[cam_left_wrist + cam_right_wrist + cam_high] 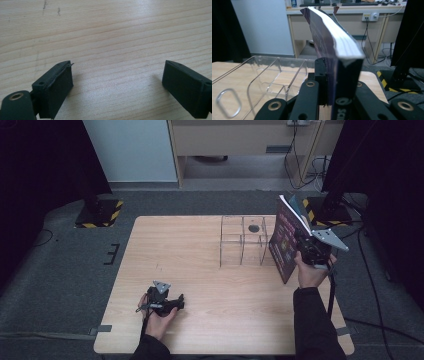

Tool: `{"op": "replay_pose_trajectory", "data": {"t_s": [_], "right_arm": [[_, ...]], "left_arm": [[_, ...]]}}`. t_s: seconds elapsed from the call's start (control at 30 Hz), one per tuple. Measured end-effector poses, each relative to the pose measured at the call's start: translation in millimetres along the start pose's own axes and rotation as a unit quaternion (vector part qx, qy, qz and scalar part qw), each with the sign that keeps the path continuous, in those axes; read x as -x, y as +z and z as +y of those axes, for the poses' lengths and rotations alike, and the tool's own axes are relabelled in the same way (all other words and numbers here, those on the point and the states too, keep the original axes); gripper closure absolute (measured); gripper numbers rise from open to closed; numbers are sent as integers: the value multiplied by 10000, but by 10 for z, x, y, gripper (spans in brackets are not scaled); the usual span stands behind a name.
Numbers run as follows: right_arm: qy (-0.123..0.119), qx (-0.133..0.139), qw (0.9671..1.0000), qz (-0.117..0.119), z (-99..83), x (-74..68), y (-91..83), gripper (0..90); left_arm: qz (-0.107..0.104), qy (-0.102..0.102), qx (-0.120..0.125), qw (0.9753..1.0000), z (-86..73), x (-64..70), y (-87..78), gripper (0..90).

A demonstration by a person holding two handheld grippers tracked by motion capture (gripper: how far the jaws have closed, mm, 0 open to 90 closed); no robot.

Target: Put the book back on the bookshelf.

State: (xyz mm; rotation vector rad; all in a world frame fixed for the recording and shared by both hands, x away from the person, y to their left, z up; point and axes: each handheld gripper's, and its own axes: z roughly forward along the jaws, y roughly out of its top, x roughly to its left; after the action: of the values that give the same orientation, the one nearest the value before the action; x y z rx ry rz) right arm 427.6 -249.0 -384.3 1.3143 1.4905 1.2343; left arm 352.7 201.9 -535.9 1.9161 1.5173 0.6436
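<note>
A thick purple book stands upright on edge at the table's right side, just right of a clear plastic divided holder. My right gripper is shut on the book's lower edge; in the right gripper view the book rises from between the jaws, its white page block facing me, with the clear holder to its left. My left gripper rests low near the table's front left, held by a hand. Its jaws stand wide apart over bare wood, left gripper holding nothing.
The wooden table has free room across its left and middle. Black stand bases with yellow-black tape sit on the floor behind both far corners. Cables and a desk lie beyond the table.
</note>
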Motion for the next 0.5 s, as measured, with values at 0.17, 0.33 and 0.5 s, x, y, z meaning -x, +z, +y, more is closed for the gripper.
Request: {"op": "replay_pose_trajectory", "data": {"t_s": [0.17, 0.33, 0.5], "right_arm": [[20, 99, 9999, -57, -38, -12, 116, 842], [67, 121, 9999, -96, -37, -19, 163, 841], [75, 51, 9999, -50, -26, -19, 181, 825]], "left_arm": [[-1, 2, -1, 10000, 0, 0, 0, 87], [-1, 2, -1, 10000, 0, 0, 0, 87], [-1, 3, -1, 10000, 0, 0, 0, 87]]}}
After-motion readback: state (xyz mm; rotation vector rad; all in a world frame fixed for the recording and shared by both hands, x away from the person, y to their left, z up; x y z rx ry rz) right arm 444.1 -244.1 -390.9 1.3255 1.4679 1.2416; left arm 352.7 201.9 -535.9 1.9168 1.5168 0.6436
